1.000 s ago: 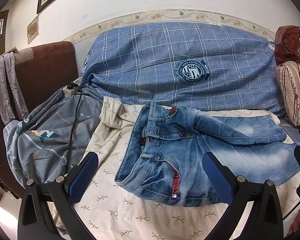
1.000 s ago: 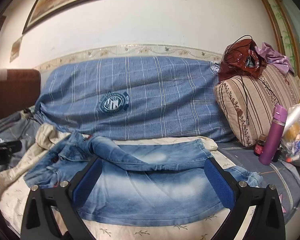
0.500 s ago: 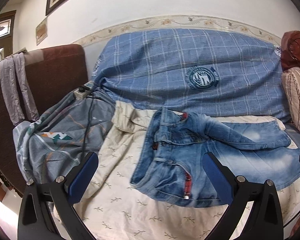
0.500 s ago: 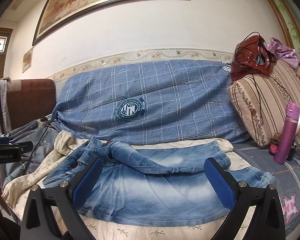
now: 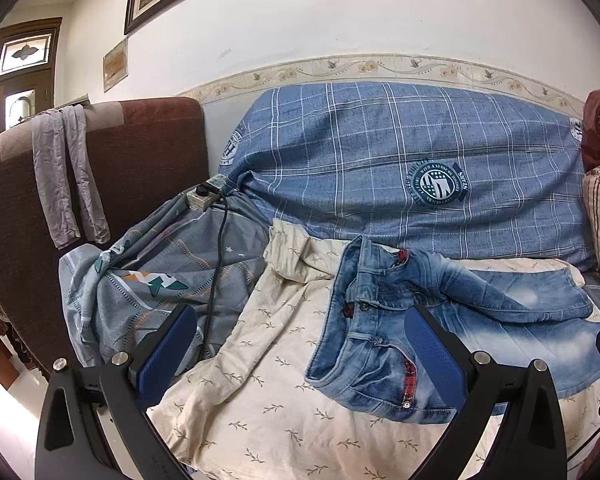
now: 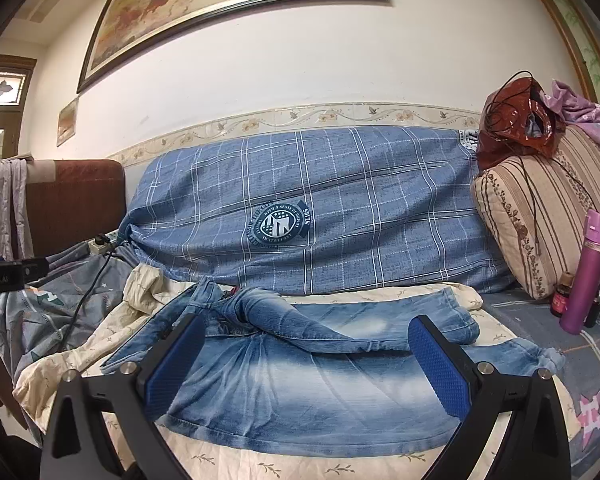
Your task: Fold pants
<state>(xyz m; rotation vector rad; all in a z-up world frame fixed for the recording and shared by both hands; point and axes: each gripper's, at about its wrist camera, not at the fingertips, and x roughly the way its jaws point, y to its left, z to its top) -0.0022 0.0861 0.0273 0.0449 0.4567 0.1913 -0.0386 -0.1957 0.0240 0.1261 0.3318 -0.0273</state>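
Light blue jeans (image 5: 440,320) lie folded lengthwise on a cream leaf-print sheet (image 5: 268,400), waistband to the left, legs running right. In the right wrist view the jeans (image 6: 312,384) spread across the sheet with the upper leg lying diagonally over the lower one. My left gripper (image 5: 300,348) hangs open in front of the waistband, holding nothing. My right gripper (image 6: 306,360) is open too, above the thigh area, apart from the cloth. The left gripper's body (image 6: 8,274) shows at the left edge of the right wrist view.
A blue checked cover (image 6: 320,208) drapes the sofa back. A grey patterned blanket (image 5: 152,276), a power strip (image 5: 204,196) and its black cable lie to the left. A striped cushion (image 6: 540,216), a purple bottle (image 6: 584,276) and small jars stand at the right.
Both grippers have drawn back and tilted up from the jeans; more wall and picture frame show. The jeans have not moved. Both stay open.
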